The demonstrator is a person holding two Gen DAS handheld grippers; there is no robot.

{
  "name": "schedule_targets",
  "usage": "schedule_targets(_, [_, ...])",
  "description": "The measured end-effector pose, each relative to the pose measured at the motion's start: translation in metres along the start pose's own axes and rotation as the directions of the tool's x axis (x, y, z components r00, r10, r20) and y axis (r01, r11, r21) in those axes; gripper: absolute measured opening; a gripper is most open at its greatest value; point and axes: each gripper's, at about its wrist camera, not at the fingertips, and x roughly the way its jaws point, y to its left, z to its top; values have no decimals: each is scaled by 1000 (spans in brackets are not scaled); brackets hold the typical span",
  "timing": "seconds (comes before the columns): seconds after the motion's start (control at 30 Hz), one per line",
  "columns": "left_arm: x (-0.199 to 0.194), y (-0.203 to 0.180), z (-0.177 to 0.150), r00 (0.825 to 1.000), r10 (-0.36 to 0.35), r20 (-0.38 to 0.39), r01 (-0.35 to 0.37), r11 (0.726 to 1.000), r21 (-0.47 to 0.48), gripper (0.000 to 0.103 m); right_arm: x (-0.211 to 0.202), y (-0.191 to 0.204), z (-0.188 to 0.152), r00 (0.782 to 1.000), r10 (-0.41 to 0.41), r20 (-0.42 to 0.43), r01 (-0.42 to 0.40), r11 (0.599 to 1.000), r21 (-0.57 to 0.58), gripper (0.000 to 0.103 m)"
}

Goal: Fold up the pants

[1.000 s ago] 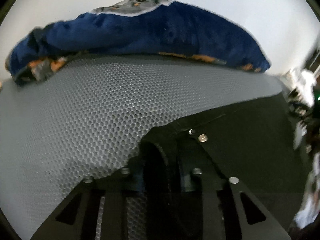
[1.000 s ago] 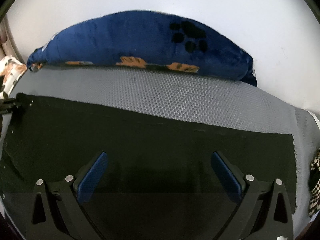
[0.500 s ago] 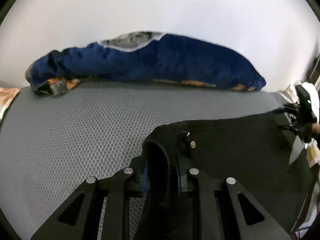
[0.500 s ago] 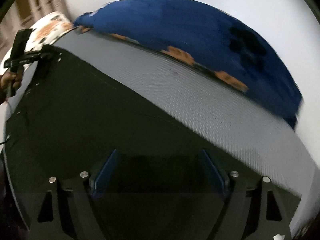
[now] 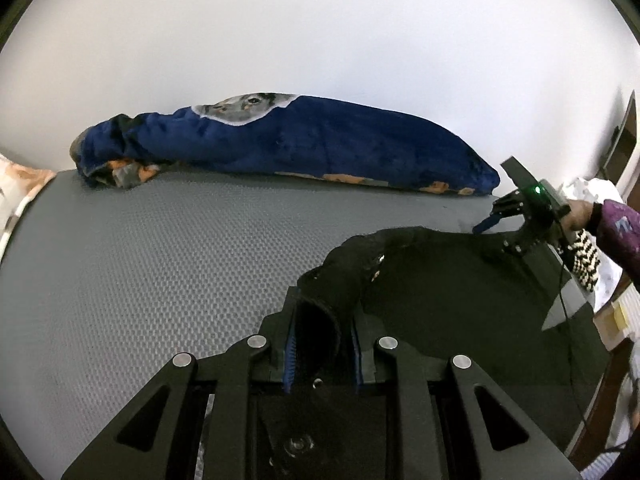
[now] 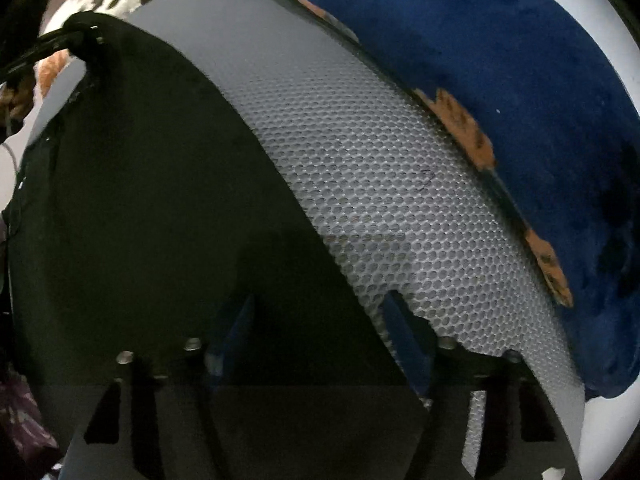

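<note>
Grey honeycomb mat (image 5: 152,264) under everything, white wall behind; working surface for the fold. Nearest in left wrist view: left gripper (image 5: 325,350) clamped narrow on a bunched corner of the black pants (image 5: 460,304), cloth rising straight out of the jaws, so that corner looks lifted off the mat, probably to carry it over. Rest of the pants spread flat to the right of those jaws and reaching across to the right gripper (image 5: 505,227). In right wrist view, right gripper (image 6: 320,340) pointing steeply down at the cloth edge, jaws just closing from wide to about half; left pad over black fabric, right pad over bare mat, so edge sits between them, but too dark to say whether pads already press. Likely meant to pin or pick the opposite end so both ends move together. Beyond the jaws, well apart from the pants: rolled blue blanket (image 5: 304,148) along the far edge of the mat, clear of the fold path.
</note>
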Motion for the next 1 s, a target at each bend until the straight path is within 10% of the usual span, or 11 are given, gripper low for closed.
schedule_targets(0.1, [-1, 1, -4, 1000, -3, 2, 3, 1000, -11, 21, -3, -6, 6, 999, -5, -33, 6, 1000, 26, 11])
schedule_targets(0.47, [-8, 10, -13, 1000, 10, 9, -9, 999, -45, 21, -45, 30, -19, 984, -152, 98, 145, 987, 75, 8])
schedule_targets(1.0, [-68, -7, -75, 1000, -7, 20, 9, 995, -98, 21, -104, 196, -112, 924, -283, 258, 228, 948, 224, 7])
